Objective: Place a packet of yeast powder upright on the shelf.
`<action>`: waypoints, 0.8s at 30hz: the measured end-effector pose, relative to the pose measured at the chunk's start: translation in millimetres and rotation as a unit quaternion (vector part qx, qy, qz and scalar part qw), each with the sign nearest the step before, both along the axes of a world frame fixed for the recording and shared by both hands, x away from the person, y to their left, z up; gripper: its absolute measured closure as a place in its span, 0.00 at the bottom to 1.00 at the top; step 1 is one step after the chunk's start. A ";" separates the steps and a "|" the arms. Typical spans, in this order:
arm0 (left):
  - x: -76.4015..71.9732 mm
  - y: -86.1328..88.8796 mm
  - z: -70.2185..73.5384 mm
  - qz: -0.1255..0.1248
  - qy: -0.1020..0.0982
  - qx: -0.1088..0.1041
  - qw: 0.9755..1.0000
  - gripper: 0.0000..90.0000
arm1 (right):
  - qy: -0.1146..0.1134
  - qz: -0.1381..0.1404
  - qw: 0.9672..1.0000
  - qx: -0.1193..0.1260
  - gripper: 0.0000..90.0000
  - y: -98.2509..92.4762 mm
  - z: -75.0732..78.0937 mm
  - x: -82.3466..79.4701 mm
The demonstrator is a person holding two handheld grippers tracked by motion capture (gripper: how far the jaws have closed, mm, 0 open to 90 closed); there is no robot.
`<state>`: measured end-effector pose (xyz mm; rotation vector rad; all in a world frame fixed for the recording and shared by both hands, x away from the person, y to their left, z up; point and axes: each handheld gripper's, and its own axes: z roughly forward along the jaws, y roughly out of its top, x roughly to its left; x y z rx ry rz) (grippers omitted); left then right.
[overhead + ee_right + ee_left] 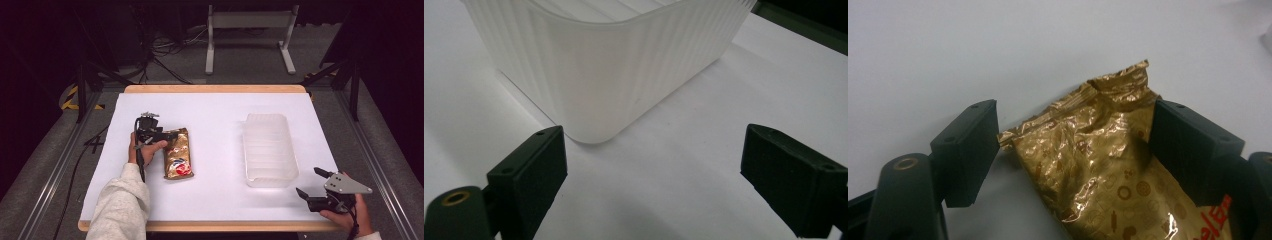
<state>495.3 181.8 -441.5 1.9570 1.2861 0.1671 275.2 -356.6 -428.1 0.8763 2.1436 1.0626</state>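
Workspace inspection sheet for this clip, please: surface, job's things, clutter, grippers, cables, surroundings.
Surface: white table, wooden edge.
Job's things: gold pouch lying flat at left; translucent tub at right, apparently empty.
Clutter: nothing seen.
Grippers: left gripper open, fingers astride the pouch's crimped end, one side apart from it; right gripper open, nothing between, near the tub's corner.
Cables: one trailing from the left gripper; more on the floor behind.
Surroundings: dark room, white stand beyond.

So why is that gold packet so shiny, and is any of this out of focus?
Left gripper view: the crinkled foil packet throws bright glare spots, and the near black gripper parts look soft. Right gripper view: the plastic tub glows evenly, with a soft shadow at its base. High view: the white table is brightly lit, its surroundings dark.
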 end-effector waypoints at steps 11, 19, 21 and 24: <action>3.9 6.3 -4.2 0.002 0.007 0.001 1.000 0.59 | 0.003 0.001 1.000 -0.001 0.13 -0.1 -0.3 0.5; 2.7 -2.1 -1.8 -0.013 -0.006 0.046 0.999 0.92 | 0.008 0.007 1.000 -0.005 0.13 2.6 -1.0 2.5; 1.9 -1.3 -0.4 -0.023 -0.006 0.036 0.999 0.95 | 0.007 0.008 1.000 -0.006 0.13 2.6 -1.0 2.3; -1.8 3.5 6.4 -0.016 -0.023 0.019 0.999 0.96 | 0.007 0.004 1.000 0.000 0.13 0.5 -0.8 2.3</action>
